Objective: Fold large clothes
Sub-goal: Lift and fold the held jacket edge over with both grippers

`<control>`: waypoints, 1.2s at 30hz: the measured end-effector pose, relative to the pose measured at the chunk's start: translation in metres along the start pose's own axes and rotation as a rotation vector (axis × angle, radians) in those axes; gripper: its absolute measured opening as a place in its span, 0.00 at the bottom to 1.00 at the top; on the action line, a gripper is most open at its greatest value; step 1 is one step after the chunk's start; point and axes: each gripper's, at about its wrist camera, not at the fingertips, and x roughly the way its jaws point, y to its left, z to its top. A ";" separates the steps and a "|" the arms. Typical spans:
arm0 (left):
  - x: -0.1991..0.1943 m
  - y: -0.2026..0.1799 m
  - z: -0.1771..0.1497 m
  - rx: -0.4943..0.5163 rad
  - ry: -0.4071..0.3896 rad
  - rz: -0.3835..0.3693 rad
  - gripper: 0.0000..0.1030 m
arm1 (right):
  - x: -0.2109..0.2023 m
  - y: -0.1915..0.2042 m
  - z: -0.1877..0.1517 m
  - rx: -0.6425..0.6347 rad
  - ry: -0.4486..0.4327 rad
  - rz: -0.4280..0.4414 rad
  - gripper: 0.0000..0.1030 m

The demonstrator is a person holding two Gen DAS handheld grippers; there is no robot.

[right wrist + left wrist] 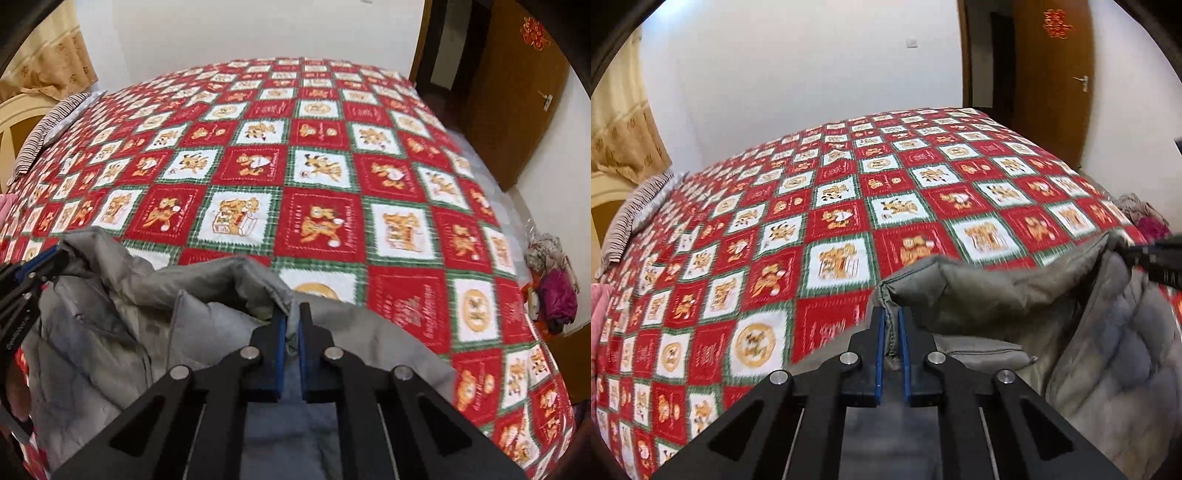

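Note:
A grey quilted puffer jacket (1004,295) hangs between my two grippers above the near edge of a bed. My left gripper (891,314) is shut on a corner of the jacket's edge. My right gripper (292,310) is shut on another part of the jacket's (110,332) upper edge. In the left wrist view the right gripper (1156,258) shows at the far right. In the right wrist view the left gripper (37,269) shows at the far left. The jacket's lower part is hidden below both cameras.
The bed carries a red, white and green patchwork cover (849,206) with bear prints. A striped pillow (631,214) lies at the left end. A pile of clothes (554,284) sits on the floor at the right. A brown door (1052,74) stands behind.

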 end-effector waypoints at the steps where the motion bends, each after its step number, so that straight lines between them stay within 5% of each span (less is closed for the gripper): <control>1: -0.002 0.000 -0.006 0.006 0.002 0.002 0.06 | -0.003 -0.004 -0.005 0.003 -0.006 -0.001 0.07; 11: 0.012 -0.004 -0.061 0.031 0.073 0.012 0.06 | 0.020 -0.026 -0.055 0.020 0.019 -0.033 0.05; 20: -0.056 0.007 -0.034 -0.017 -0.096 0.004 0.08 | 0.031 -0.025 -0.072 -0.015 -0.016 -0.074 0.05; 22: -0.054 0.010 -0.016 -0.045 -0.108 0.016 0.22 | 0.032 -0.026 -0.073 -0.015 -0.021 -0.073 0.05; 24: -0.044 0.009 0.000 -0.087 -0.123 0.046 0.62 | 0.032 -0.025 -0.075 -0.018 -0.030 -0.080 0.06; 25: -0.039 0.008 0.003 -0.098 -0.129 0.044 0.68 | 0.032 -0.023 -0.076 -0.025 -0.034 -0.087 0.06; 31: 0.030 -0.031 -0.006 -0.026 0.039 0.087 0.68 | 0.029 -0.030 -0.079 0.000 -0.040 -0.041 0.14; 33: 0.053 -0.040 -0.022 0.016 0.104 0.127 0.68 | 0.023 -0.035 -0.079 0.023 -0.037 -0.012 0.31; 36: 0.055 -0.039 -0.035 0.006 0.085 0.117 0.68 | -0.002 -0.044 -0.080 0.061 -0.067 0.018 0.46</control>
